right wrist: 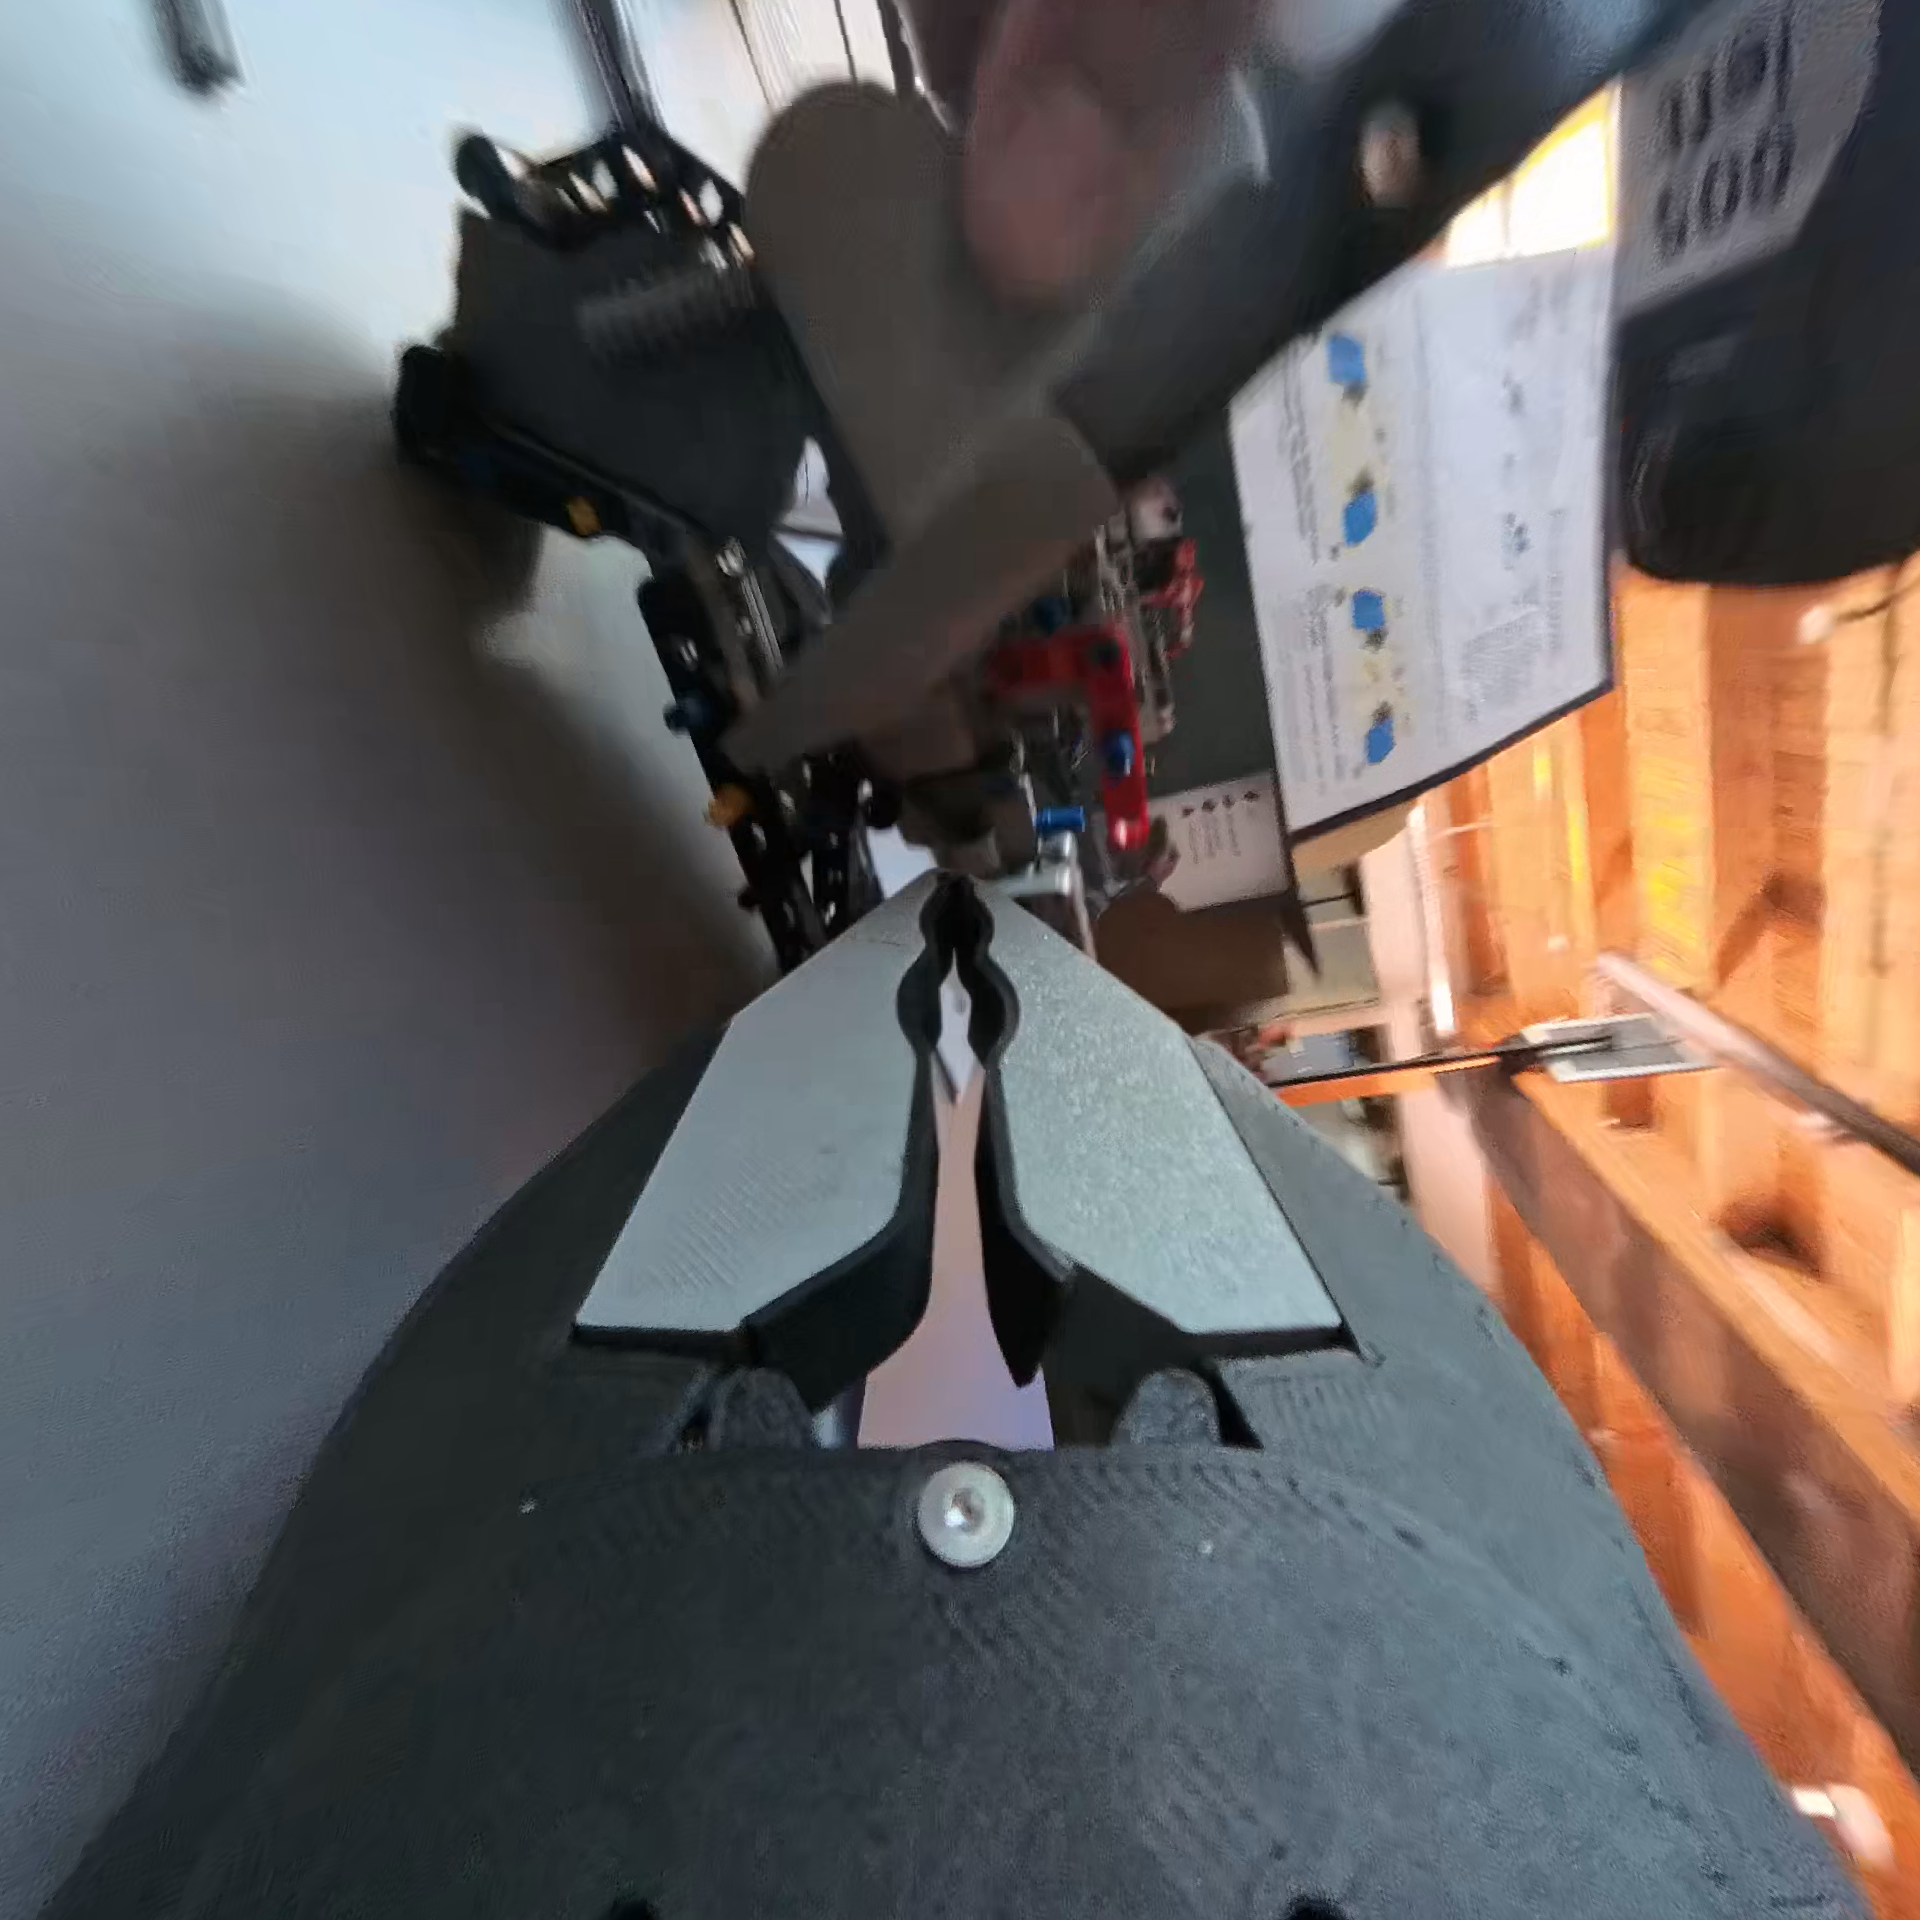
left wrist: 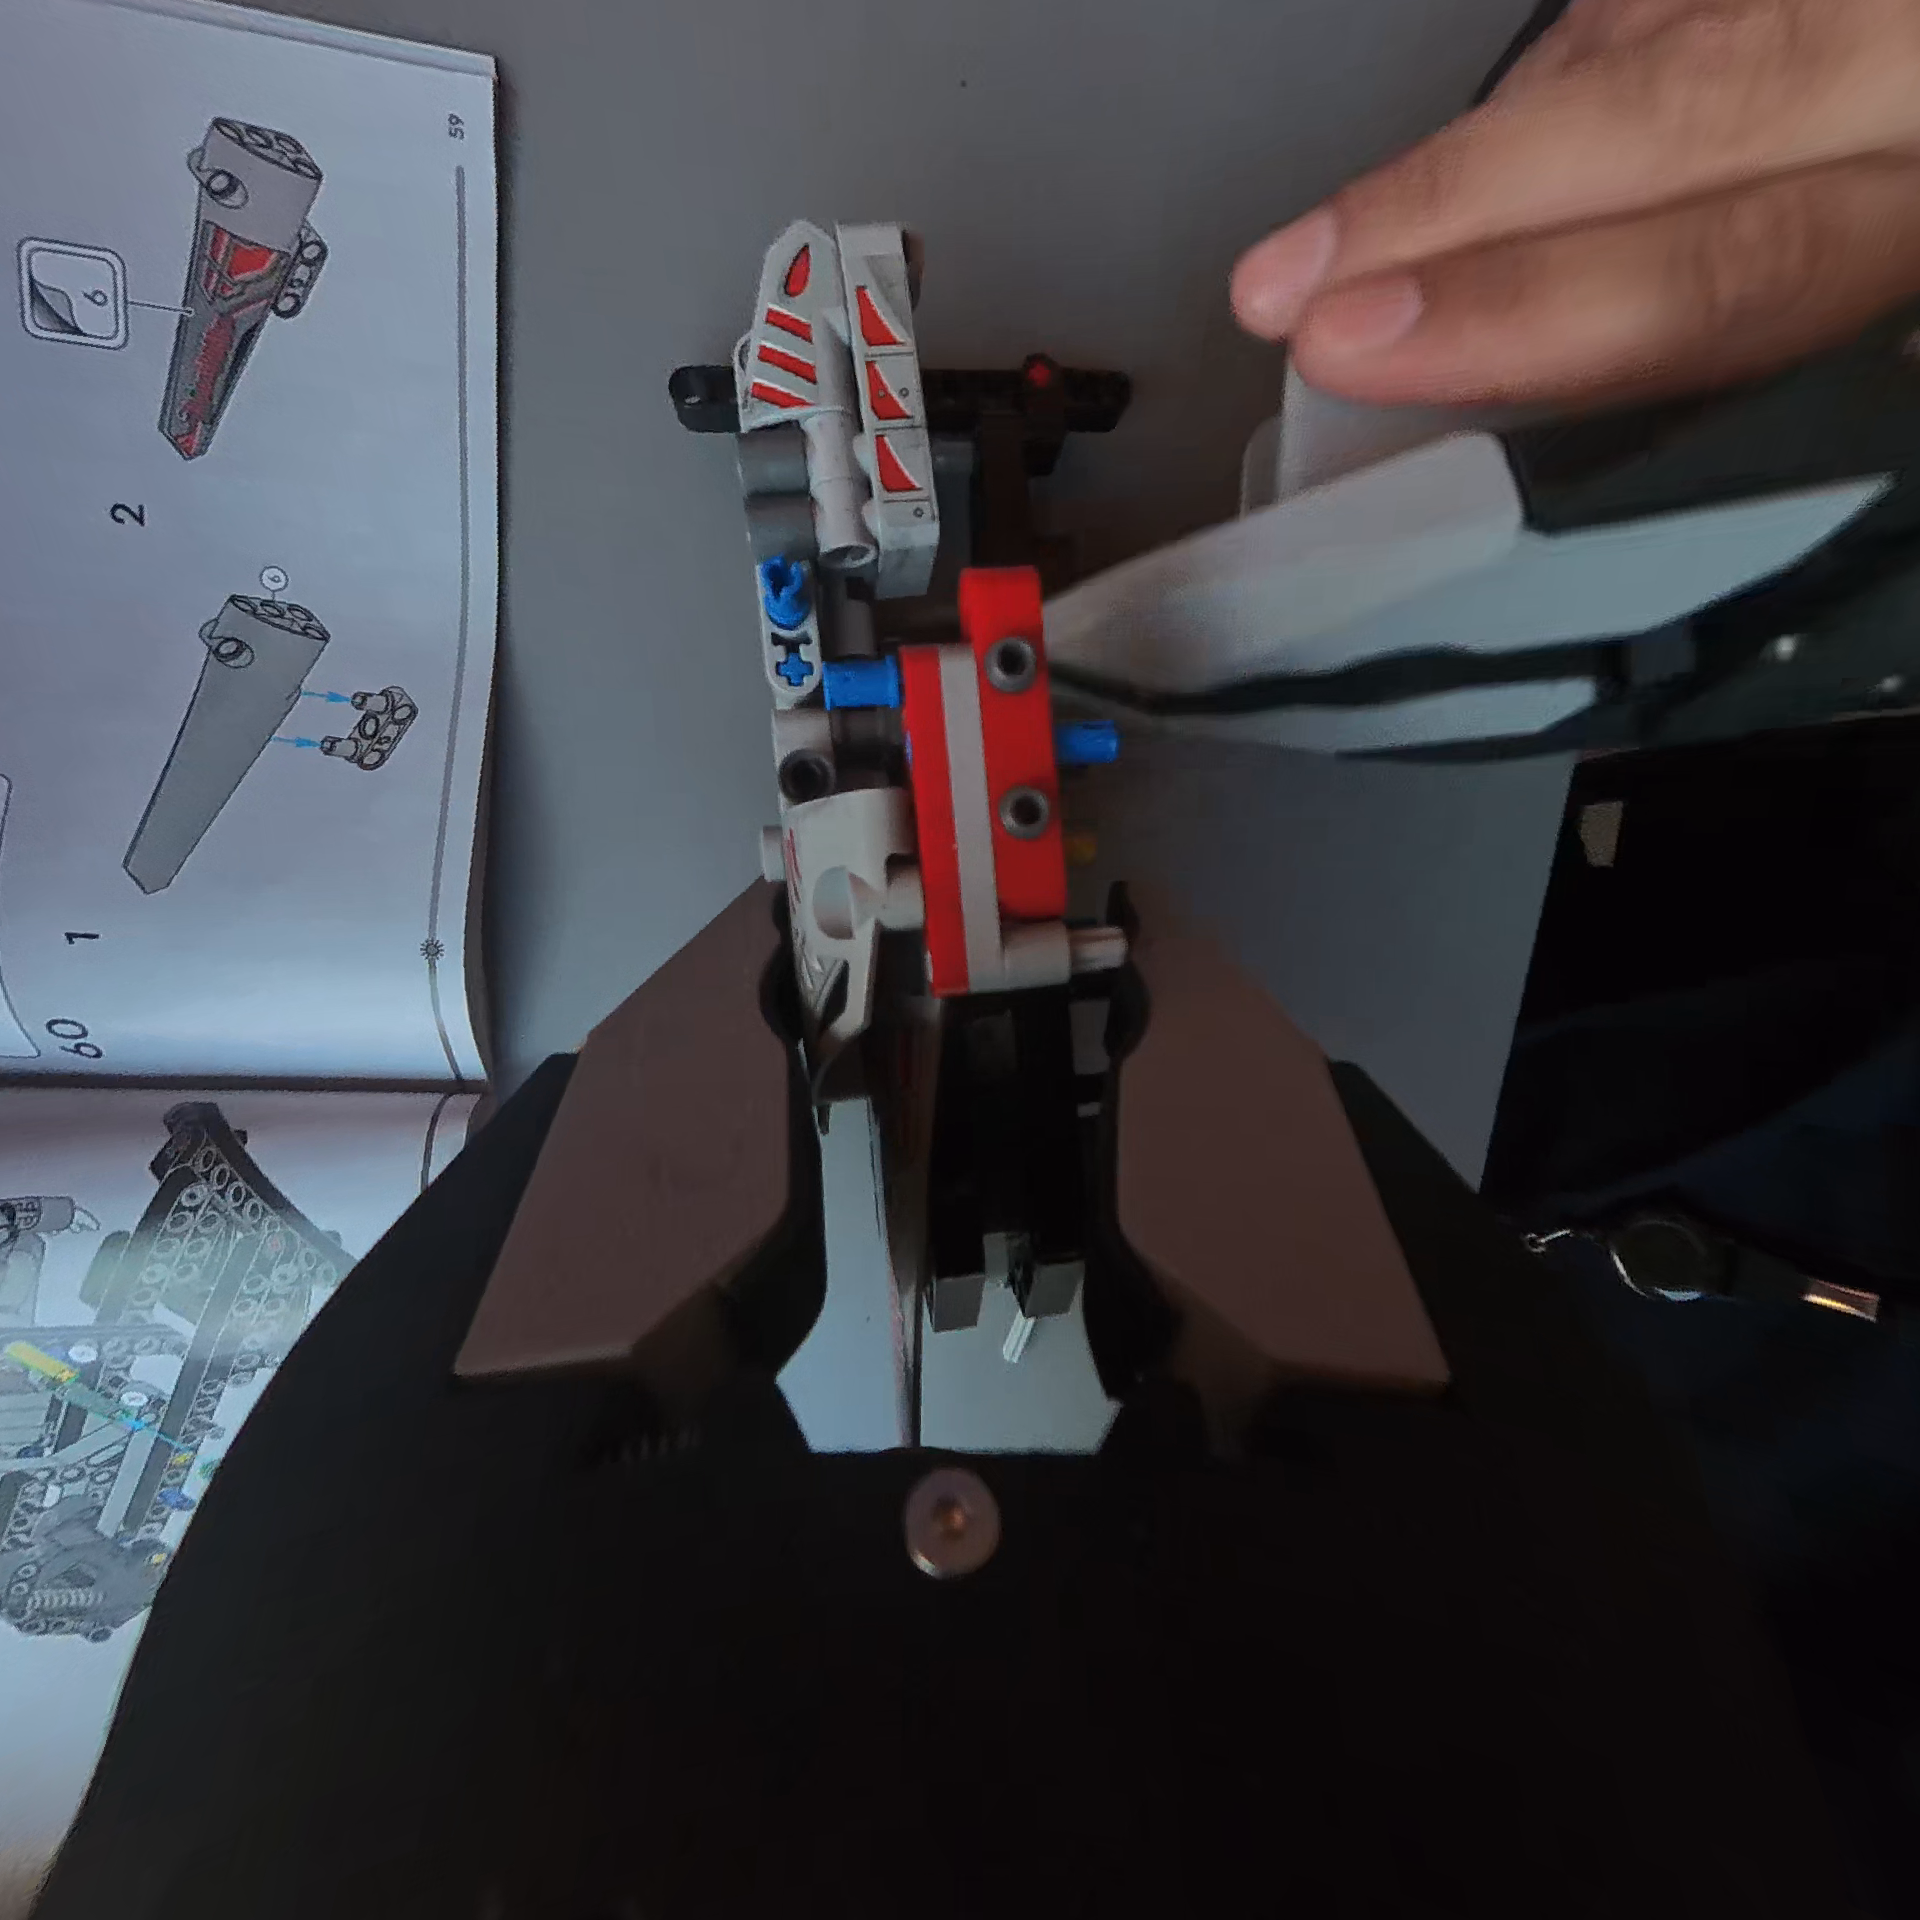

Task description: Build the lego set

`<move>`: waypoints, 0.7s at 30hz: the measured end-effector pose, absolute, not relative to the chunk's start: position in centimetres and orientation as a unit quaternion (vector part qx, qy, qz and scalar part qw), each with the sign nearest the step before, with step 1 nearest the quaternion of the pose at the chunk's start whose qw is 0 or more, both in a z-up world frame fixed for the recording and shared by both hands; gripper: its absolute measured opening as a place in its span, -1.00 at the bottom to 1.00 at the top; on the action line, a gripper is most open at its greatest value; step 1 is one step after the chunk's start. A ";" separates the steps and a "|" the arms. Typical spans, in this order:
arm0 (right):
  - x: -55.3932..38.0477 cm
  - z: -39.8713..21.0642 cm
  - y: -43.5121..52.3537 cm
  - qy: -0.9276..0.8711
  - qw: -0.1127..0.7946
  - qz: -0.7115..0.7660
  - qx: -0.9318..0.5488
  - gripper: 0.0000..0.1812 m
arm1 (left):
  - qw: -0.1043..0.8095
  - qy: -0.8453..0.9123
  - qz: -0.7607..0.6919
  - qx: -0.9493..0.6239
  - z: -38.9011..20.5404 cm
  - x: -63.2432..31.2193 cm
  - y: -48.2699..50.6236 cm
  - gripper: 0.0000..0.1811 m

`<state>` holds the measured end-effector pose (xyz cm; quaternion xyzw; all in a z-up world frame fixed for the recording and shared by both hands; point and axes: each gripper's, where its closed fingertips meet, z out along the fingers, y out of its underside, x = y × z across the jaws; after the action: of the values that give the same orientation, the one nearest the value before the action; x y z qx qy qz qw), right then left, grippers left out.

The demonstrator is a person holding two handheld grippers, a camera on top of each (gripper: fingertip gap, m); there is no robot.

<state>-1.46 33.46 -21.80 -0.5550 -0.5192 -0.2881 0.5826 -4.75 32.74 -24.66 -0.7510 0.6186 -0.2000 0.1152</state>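
Judging by how much is already joined, we are well into the build but not at its end. We hold the lego model (left wrist: 914, 748) clamped between the brown fingers (left wrist: 644, 1174) of our left gripper (left wrist: 951, 997), lifted over the grey table (left wrist: 623, 312) near its middle. The part in view is a stack of white panels with red stickers, a red block with a white stripe, a black beam across the far end and blue pins (left wrist: 860, 686) poking out on both sides. One blue pin (left wrist: 1086, 743) on the right side is bare, and we take it that something has yet to go on there.

Our right gripper (left wrist: 1070, 675) comes in from the right edge of the left wrist view, its grey fingers (left wrist: 1351, 582) drawn together with tips touching or almost touching the red block (left wrist: 982, 800). In its own view the right gripper (right wrist: 956, 888) is closed with its wavy pads meeting at the tip; we cannot tell whether a small piece sits between them, as the picture is blurred.

An instruction booklet (left wrist: 239, 520) lies open at the table's left edge, showing steps for a long tapered panel. We see no such panel being handled, so that sub-assembly may remain, and so may later pages.
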 end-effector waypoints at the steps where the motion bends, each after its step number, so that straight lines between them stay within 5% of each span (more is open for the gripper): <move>1: -0.9 -22.1 33.5 -0.512 0.583 -0.260 -0.574 -1.00 | 0.114 0.616 -0.205 -0.752 -24.6 -4.7 32.8 -0.38; 9: 1.8 -19.6 32.5 -0.423 0.661 -0.127 -0.607 -1.00 | 0.111 0.651 -0.201 -0.724 -24.7 -5.0 32.5 -0.38; 21: -2.4 -21.2 29.6 -0.481 0.601 0.035 -0.637 -0.82 | 0.066 0.702 -0.209 -0.678 -24.7 -5.7 31.4 -0.37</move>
<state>-2.39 29.63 -21.15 -0.6374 -0.4810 0.0350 0.6010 -5.65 31.41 -24.72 -0.6779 0.7016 -0.2092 0.0659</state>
